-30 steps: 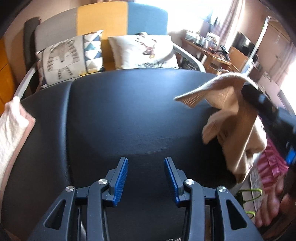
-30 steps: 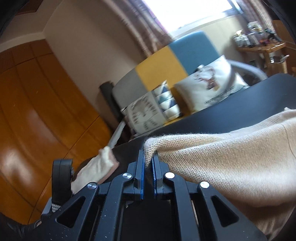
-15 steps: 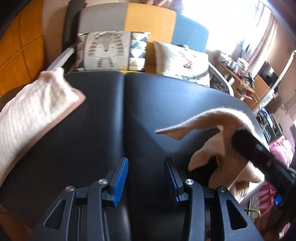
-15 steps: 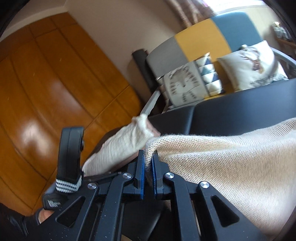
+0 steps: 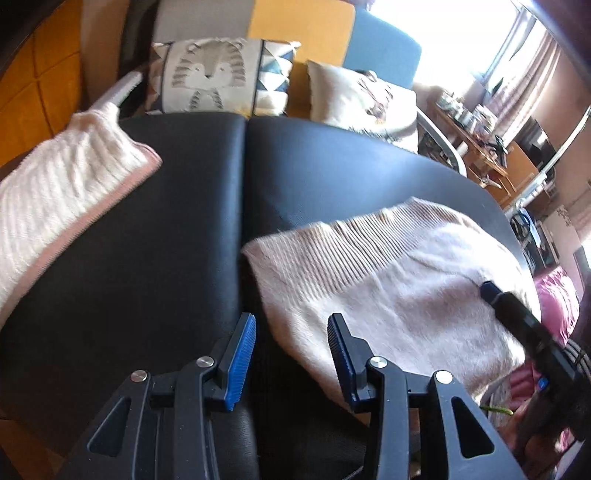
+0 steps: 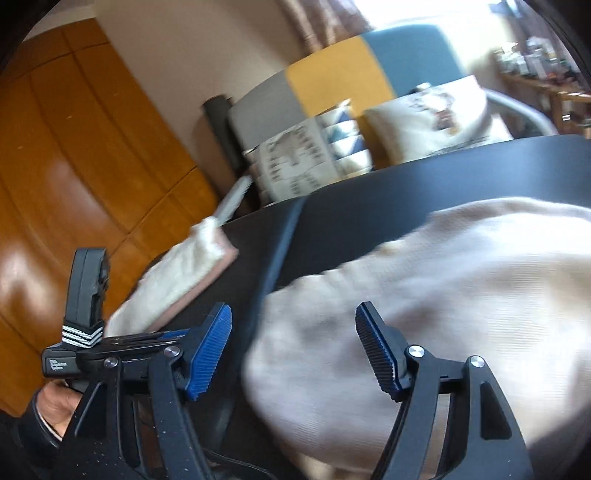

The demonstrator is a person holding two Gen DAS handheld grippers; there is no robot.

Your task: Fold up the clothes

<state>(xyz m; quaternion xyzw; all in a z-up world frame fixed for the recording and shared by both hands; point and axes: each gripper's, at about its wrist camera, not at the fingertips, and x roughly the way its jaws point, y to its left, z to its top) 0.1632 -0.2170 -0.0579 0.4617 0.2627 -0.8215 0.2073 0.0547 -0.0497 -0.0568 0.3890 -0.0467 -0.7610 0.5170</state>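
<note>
While the left wrist view looks down across the black table (image 5: 177,258), the left gripper (image 5: 291,350) hangs over the near edge with its blue pads spread wide and nothing between them. A beige sweater (image 5: 388,280) lies flat on the table, right of the table's centre seam, ribbed hem toward the far side, its near corner reaching under the gripper's right finger. Whether that finger actually touches the knit, can't tell. A folded white-and-pink knit (image 5: 59,195) sits at the table's left edge. Beyond the table is a sofa (image 5: 303,33) with a tiger cushion (image 5: 210,77). The right gripper's dark body pokes in over the sweater's right part.

From the right wrist view, the right gripper (image 6: 293,347) is also let go, fingers wide apart, hovering above the same sweater (image 6: 461,295), which is pretty blurred here. The folded knit (image 6: 177,284) shows left of the table seam, and a hand (image 6: 55,406) grips the left tool's handle at the bottom left.
</note>
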